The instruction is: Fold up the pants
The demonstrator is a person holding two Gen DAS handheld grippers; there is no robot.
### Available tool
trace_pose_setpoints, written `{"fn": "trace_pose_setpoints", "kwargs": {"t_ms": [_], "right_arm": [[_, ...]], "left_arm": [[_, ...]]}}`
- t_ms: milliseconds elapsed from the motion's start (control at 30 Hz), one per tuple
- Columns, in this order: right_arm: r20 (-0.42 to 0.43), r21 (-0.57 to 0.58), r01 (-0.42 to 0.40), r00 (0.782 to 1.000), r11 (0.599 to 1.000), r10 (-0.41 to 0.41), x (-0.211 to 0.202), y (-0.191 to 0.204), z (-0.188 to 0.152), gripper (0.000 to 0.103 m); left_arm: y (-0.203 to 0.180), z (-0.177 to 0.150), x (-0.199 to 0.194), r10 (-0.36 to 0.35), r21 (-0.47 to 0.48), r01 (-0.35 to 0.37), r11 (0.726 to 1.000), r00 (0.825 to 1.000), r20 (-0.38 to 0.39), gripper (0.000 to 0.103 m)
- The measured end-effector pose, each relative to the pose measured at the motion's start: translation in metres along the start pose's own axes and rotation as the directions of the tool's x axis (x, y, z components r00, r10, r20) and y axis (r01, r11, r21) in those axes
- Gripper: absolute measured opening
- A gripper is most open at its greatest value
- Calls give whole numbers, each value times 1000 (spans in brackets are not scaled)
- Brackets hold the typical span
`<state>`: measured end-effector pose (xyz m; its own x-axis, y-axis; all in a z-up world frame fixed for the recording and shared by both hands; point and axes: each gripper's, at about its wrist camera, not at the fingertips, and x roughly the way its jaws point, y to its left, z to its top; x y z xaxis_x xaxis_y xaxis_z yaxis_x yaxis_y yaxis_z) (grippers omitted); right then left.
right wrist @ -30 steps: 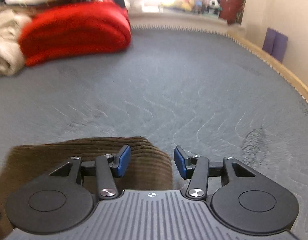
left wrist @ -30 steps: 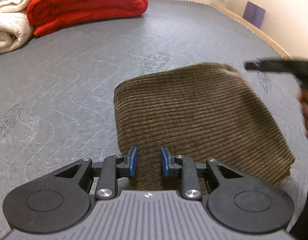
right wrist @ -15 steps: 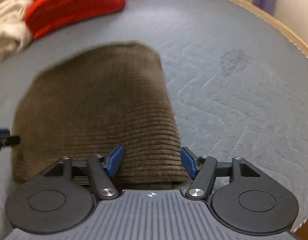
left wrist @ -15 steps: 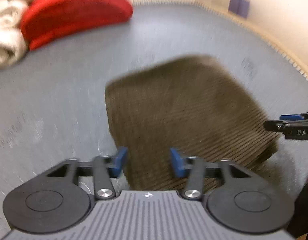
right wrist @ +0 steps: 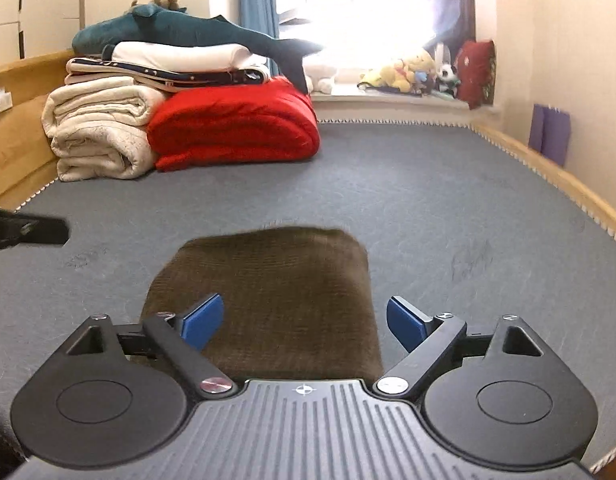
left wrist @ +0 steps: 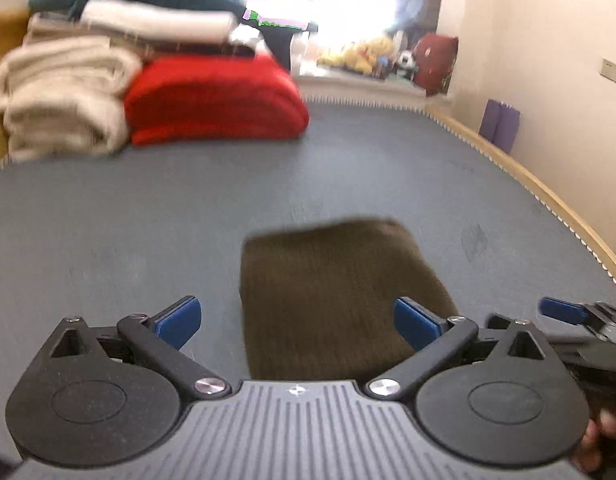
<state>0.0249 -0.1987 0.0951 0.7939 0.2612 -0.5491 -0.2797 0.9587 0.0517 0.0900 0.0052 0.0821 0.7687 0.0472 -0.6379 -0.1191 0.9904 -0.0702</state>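
Note:
The brown corduroy pants (left wrist: 332,296) lie folded into a compact rectangle on the grey mattress (left wrist: 148,220); they also show in the right wrist view (right wrist: 276,300). My left gripper (left wrist: 298,324) is open and empty, held above the near end of the pants. My right gripper (right wrist: 304,324) is open and empty, also above the near end. The right gripper's blue fingertip (left wrist: 564,310) shows at the right edge of the left wrist view.
A red folded blanket (right wrist: 236,128) and cream blankets (right wrist: 100,136) with a stacked pile and a plush shark (right wrist: 188,32) sit at the far left. A wooden bed rail (right wrist: 568,184) runs along the right. Toys line the windowsill (right wrist: 408,72).
Both grippers opened wide and pulled back and up from the pants. The views now tilt up and show the room's far side.

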Motion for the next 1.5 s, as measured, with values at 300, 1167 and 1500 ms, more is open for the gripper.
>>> {"fn": "trace_pose_setpoints", "kwargs": {"t_ms": [300,1167,1500], "right_arm": [[-167,49,89,983,995,-80,53,-9,-22,90],[-261,37,135,958,990,-121,69,-6,-32,90],[-269,29,139,955,990,-126,72,-3,-32,90]], "left_arm": [[-11,-27,68,101,51,-95,994,988,-121,103],[-12,-43,104,92,-7,-97,995,964,-251,103],[-14,-42,107,85,-6,-89,996,964,-254,103]]}}
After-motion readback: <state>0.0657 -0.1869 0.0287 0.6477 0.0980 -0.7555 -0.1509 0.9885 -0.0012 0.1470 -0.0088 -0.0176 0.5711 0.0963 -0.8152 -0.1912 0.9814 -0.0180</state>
